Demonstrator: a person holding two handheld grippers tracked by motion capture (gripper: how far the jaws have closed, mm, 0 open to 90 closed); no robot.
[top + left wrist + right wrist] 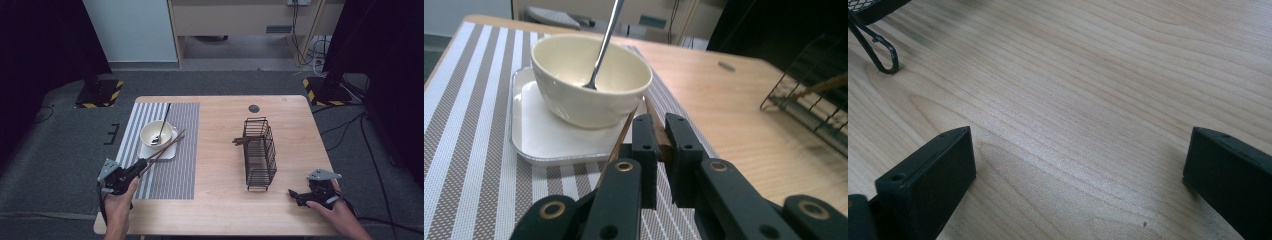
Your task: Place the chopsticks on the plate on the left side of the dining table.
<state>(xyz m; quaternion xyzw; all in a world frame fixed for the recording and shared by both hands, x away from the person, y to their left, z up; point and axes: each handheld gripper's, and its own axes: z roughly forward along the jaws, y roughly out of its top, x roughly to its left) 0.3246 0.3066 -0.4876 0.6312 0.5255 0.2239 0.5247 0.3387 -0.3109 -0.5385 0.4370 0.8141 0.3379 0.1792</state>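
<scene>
In the high view, the left gripper (141, 166) held chopsticks (167, 146) leaning on the plate (170, 152) beside the bowl (156, 134). In the left gripper view, the jaws pinched only their ends, so they might slip. In the right gripper view, the jaws stood wide, empty, above the table (1088, 90).
</scene>
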